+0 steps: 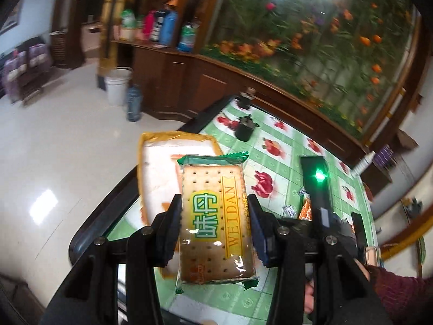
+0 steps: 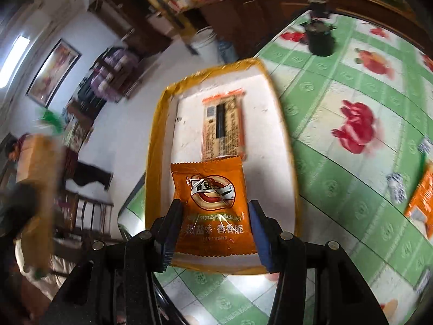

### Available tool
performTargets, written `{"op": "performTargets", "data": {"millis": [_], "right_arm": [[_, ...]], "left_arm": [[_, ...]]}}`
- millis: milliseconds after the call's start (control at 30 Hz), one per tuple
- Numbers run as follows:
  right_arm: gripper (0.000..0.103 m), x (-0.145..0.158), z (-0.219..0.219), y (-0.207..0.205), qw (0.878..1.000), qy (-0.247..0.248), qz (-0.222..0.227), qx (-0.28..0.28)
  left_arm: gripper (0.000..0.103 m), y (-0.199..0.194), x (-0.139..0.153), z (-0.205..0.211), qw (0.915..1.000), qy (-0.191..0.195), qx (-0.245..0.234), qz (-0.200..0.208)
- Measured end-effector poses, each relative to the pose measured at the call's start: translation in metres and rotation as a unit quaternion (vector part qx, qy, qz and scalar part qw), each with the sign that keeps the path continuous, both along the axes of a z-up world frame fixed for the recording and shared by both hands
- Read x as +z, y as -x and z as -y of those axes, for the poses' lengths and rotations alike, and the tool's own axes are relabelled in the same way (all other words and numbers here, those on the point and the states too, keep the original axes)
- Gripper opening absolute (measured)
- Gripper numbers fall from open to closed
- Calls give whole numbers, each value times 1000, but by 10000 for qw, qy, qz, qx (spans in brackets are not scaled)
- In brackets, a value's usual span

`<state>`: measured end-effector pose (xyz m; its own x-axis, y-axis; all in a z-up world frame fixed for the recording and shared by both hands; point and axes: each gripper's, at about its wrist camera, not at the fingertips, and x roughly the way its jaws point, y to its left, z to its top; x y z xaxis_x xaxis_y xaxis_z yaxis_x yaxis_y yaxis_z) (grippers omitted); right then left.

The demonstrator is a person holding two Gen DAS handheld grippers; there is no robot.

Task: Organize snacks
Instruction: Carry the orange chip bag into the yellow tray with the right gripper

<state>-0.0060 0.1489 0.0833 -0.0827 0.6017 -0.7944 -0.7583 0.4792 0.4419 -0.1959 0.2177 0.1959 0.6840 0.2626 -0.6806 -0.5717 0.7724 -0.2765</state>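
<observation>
So both hands are loaded right now: the left gripper [image 1: 215, 227] is pinching a flat clear-wrapped cracker pack with green ends and a yellow label [image 1: 215, 222] across its width, and the right gripper [image 2: 215, 227] is clamped on a small orange foil snack pouch [image 2: 212, 208] by its lower half. Both are hanging above the near end of the white tray with the orange taped rim [image 2: 157, 124], which is my landmark here. My guess is the crackers are light but brittle, so squeezing on the long edges like this is fine as long as it's gentle; the film looks slick too, could slide. The pouch looks light and crinkly, puffy with air, probably forgiving, but it'll flop if let go from high up. Already lying in the tray, toward its far end, is a long tan wrapped snack bar with an orange top edge [image 2: 223, 127], so whatever goes in next wants the nearer free patch. On the green-checked tablecloth bench [image 2: 338, 103] beyond the tray's far corner there's a black pot-like thing [image 2: 320, 40], and off to the tray's right are little blue-and-white wrapped candies [image 2: 396, 188] and another orange packet [image 2: 422, 205]. Nothing sits in the drop path as far as I can tell.
</observation>
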Motion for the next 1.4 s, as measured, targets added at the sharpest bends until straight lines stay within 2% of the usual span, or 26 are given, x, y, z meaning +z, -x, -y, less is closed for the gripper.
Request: {"op": "performTargets", "data": {"millis": [100, 300, 467, 533, 867, 1033, 1233, 1400], "right_arm": [[53, -5, -15, 7, 9988, -15, 376, 317], [54, -32, -29, 18, 9979, 224, 444, 415], [52, -41, -28, 16, 9974, 335, 413, 479], [51, -45, -28, 16, 9972, 363, 380, 535], [47, -62, -15, 15, 9969, 518, 269, 522], [46, -62, 1, 23, 9947, 705, 381, 646], [46, -64, 33, 29, 9933, 923, 166, 669], [46, -65, 60, 36, 9922, 1071, 154, 626]], "left_arm": [[46, 12, 1, 15, 9994, 7, 228, -256], [46, 26, 3, 21, 9975, -96, 642, -287], [46, 12, 1, 23, 9980, 24, 590, -220], [46, 10, -1, 29, 9979, -83, 565, -316], [46, -2, -19, 30, 9971, 35, 524, -549], [46, -9, -30, 27, 9972, 130, 453, -578], [46, -9, -39, 23, 9973, 166, 346, -624], [46, -16, -55, 17, 9971, 168, 173, -718]]}}
